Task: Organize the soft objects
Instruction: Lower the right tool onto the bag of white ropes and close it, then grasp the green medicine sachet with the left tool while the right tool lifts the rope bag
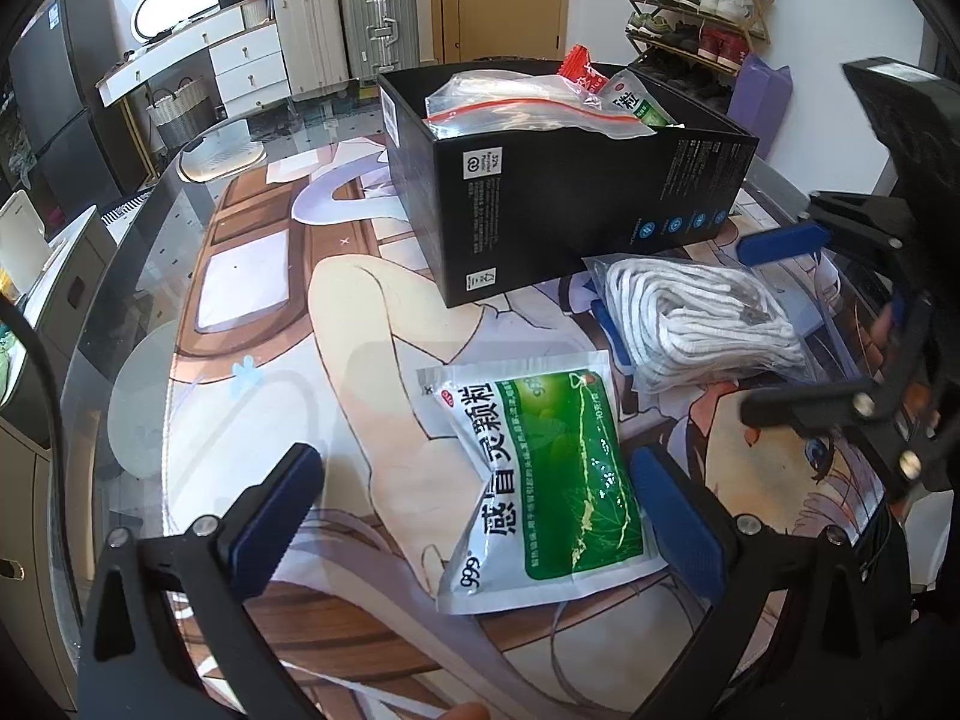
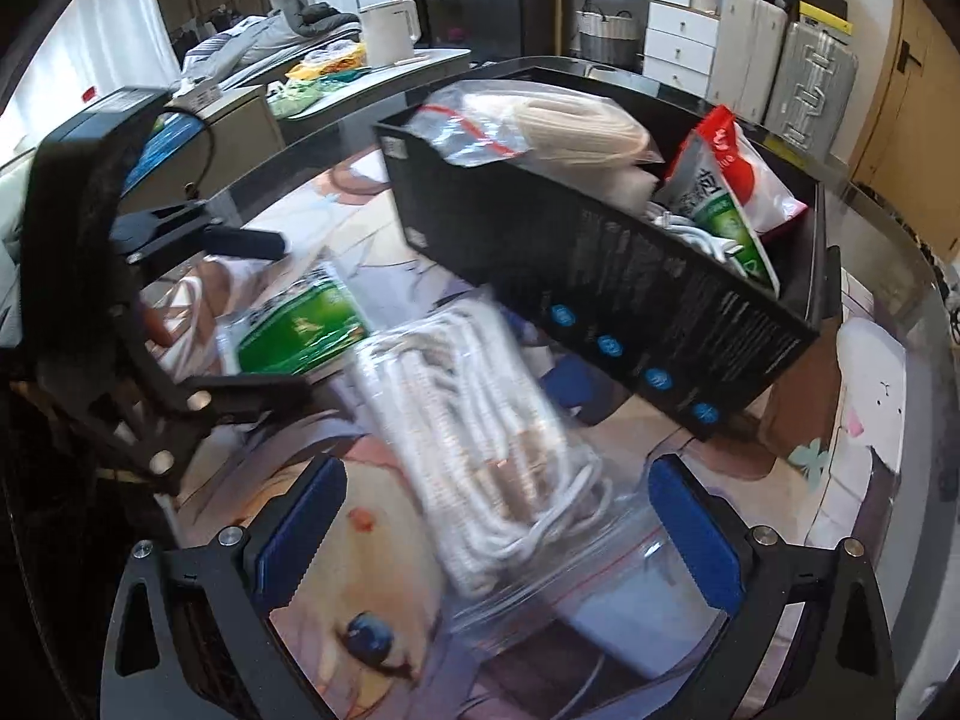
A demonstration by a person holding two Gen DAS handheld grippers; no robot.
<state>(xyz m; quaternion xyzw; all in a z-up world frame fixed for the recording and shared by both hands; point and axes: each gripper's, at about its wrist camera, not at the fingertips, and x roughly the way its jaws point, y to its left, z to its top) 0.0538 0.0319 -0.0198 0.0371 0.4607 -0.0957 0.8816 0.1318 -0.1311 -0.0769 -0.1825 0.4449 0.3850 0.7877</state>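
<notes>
A green-and-white medicine pouch [image 1: 540,480] lies flat on the printed mat between the open fingers of my left gripper [image 1: 480,519]. To its right a clear zip bag of white rope [image 1: 702,318] rests on the mat against the black box [image 1: 570,198]. My right gripper [image 1: 747,330] straddles that bag, open. In the right wrist view the rope bag [image 2: 480,420] is blurred and sits between the wide-apart fingers of my right gripper [image 2: 498,519]. The left gripper [image 2: 282,318] hovers around the pouch [image 2: 300,318]. The black box [image 2: 600,276] holds a zip bag, a red packet and another green pouch.
The mat covers a round glass table [image 1: 180,252] whose edge curves along the left. Beyond it stand white drawers [image 1: 246,60], suitcases [image 1: 378,18] and a shoe rack [image 1: 696,0]. A purple bag [image 1: 762,102] sits behind the box. A white kettle [image 2: 390,30] stands on a side counter.
</notes>
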